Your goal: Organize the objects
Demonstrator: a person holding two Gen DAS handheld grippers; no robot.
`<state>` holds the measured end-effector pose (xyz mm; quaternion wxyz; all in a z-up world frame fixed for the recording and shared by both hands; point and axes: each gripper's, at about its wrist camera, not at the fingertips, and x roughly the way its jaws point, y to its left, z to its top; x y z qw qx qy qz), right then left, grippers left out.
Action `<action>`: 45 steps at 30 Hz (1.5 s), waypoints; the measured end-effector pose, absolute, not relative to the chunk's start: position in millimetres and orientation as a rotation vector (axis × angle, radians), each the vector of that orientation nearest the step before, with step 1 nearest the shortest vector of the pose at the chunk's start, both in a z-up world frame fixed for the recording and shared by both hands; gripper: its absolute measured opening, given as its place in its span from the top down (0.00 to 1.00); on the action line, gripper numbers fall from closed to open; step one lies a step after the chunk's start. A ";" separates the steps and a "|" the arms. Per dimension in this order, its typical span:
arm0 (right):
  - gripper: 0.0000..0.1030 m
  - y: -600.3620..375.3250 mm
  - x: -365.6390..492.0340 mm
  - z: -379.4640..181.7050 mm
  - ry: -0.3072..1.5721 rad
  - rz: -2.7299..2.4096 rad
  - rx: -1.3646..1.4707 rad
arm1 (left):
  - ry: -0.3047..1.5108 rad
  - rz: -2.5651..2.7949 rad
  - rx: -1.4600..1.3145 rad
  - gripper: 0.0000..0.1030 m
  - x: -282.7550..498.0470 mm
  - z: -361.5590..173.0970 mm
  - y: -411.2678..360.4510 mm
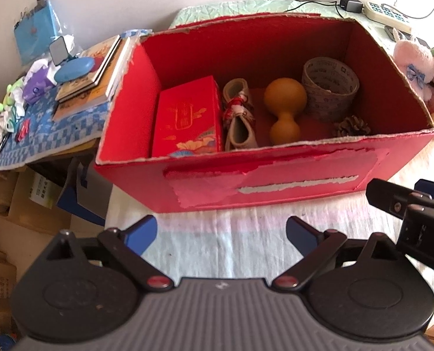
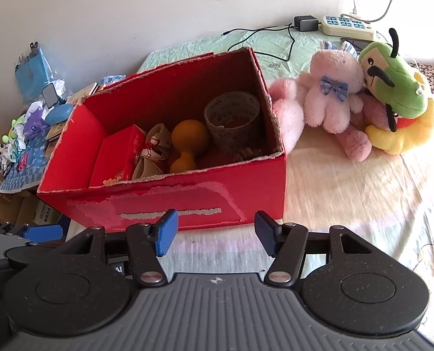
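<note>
Two sets of tongs, left tongs (image 1: pixel 221 234) and right tongs (image 2: pixel 215 234), both spread wide and empty, before the red box (image 2: pixel 170 204); tape roll (image 1: pixel 329 87) print unreadable

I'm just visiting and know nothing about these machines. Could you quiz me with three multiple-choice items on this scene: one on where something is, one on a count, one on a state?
1. Where is the roll of tape?
A. Inside the red box
B. On the bedsheet
C. On the stack of books

2. How many pine cones lie in the box?
A. None
B. One
C. Three

3. How do the right gripper's jaws stand?
A. Shut on a toy
B. Shut on the box wall
C. Open, holding nothing

Answers:
1 A, it stands at the box's right end beside the gourd.
2 B, a single pine cone shows.
3 C, only bedsheet shows between the blue pads.
</note>
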<state>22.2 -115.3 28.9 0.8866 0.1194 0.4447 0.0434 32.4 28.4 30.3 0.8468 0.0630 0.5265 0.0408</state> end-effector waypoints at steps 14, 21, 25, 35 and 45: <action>0.40 -120.4 20.1 64.5 0.833 -0.028 0.231 | 1.019 -0.009 0.163 0.09 43.3 68.0 19.9; 0.37 -117.6 13.4 74.7 0.785 -0.078 0.248 | 0.991 -0.097 0.187 0.07 51.4 75.4 14.0; 0.37 -115.9 13.3 71.3 0.791 -0.094 0.265 | 0.993 -0.125 0.220 0.07 52.2 70.8 11.2; 0.37 -105.3 19.5 69.6 0.785 -0.122 0.284 | 0.977 -0.121 0.224 0.06 61.7 72.3 25.8; 0.33 -88.3 36.9 71.4 0.772 -0.095 0.269 | 0.972 -0.085 0.191 0.04 75.6 76.1 49.8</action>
